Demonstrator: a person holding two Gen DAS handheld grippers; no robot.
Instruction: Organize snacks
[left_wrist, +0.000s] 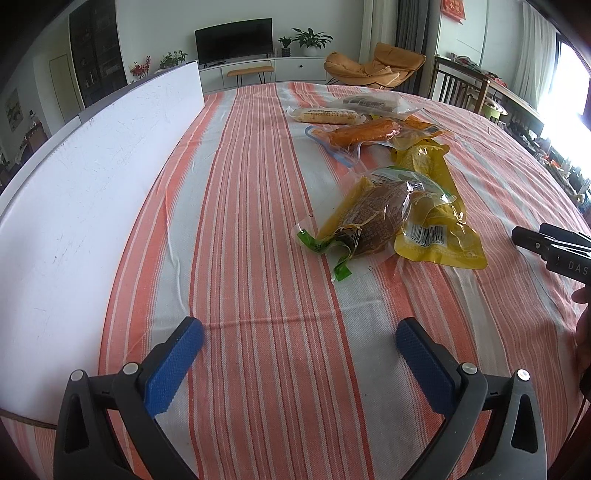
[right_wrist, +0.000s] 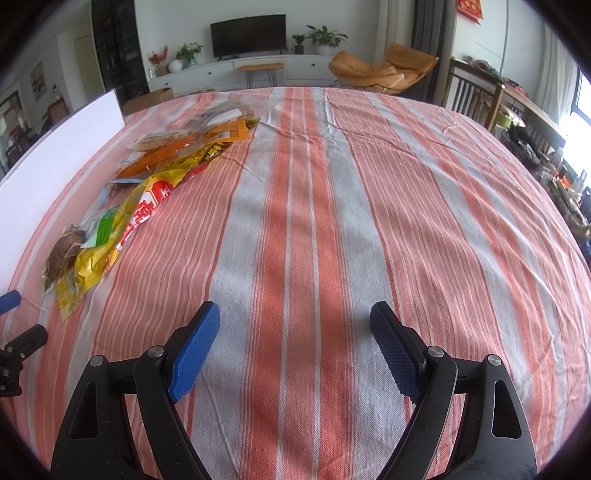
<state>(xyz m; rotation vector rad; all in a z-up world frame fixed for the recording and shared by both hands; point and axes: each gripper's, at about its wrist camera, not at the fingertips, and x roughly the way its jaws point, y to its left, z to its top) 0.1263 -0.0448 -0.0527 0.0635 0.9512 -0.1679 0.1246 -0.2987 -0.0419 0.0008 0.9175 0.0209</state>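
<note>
Several snack packs lie in a loose row on the striped tablecloth (left_wrist: 258, 221). Nearest is a clear pack with a brown snack (left_wrist: 369, 218), over a yellow pack (left_wrist: 439, 229). Behind are an orange sausage pack (left_wrist: 362, 134), a pale corn pack (left_wrist: 325, 115) and a dark pack (left_wrist: 369, 101). My left gripper (left_wrist: 299, 332) is open and empty, short of the brown pack. My right gripper (right_wrist: 295, 317) is open and empty over bare cloth; the packs (right_wrist: 147, 192) lie to its left. The right gripper's side shows at the left view's right edge (left_wrist: 546, 247).
A white board (left_wrist: 92, 184) lies along the table's left side, also in the right wrist view (right_wrist: 55, 162). Wooden chairs (right_wrist: 476, 92) stand at the far right. Beyond the table are a TV console and an orange lounge chair (left_wrist: 373, 68).
</note>
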